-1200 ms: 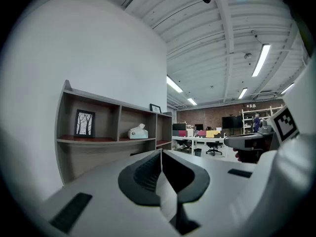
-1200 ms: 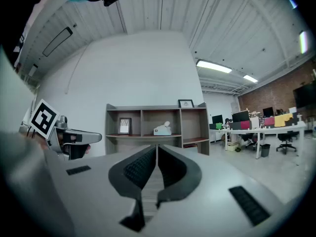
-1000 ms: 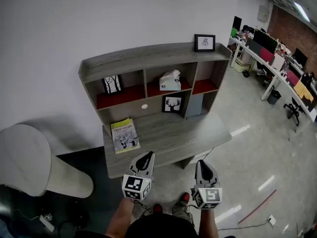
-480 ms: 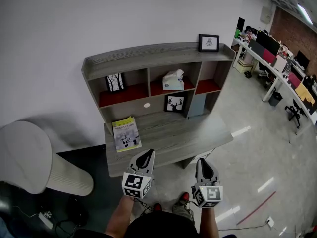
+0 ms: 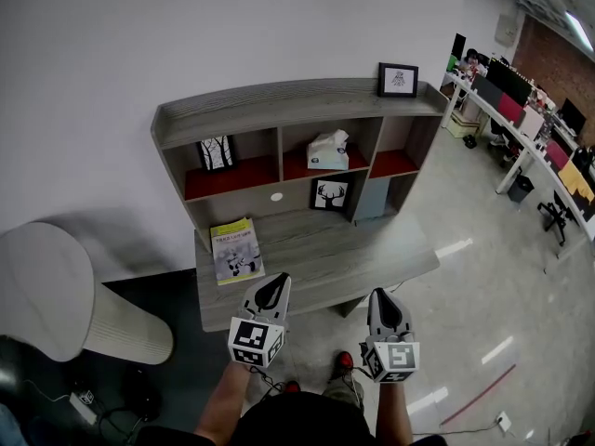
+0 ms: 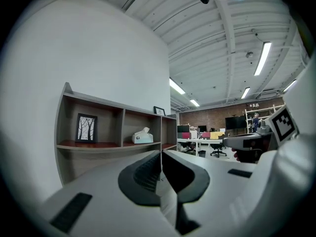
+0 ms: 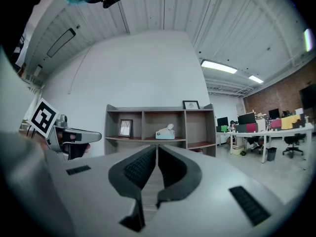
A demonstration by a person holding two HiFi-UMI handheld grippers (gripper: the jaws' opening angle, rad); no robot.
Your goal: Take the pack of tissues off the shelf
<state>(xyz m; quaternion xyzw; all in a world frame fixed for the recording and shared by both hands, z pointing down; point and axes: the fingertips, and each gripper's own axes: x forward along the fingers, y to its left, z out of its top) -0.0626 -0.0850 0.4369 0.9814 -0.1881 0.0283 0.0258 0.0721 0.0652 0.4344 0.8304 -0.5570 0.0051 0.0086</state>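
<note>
Shift: shelf (image 5: 279, 110) sits slightly further right in my head view than a second ago.
Left gripper (image 5: 274, 286): jaws together, empty.
Right gripper (image 5: 382, 296): jaws together, empty.
Pack of tissues (image 5: 326, 150): middle upper compartment, well apart from both.

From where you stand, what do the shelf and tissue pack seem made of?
Shelf: grey streaked grain, matte, so probably wood-look laminate. Pack of tissues: pale box shape with white tissue poking up; card or plastic film, too small to tell.
</note>
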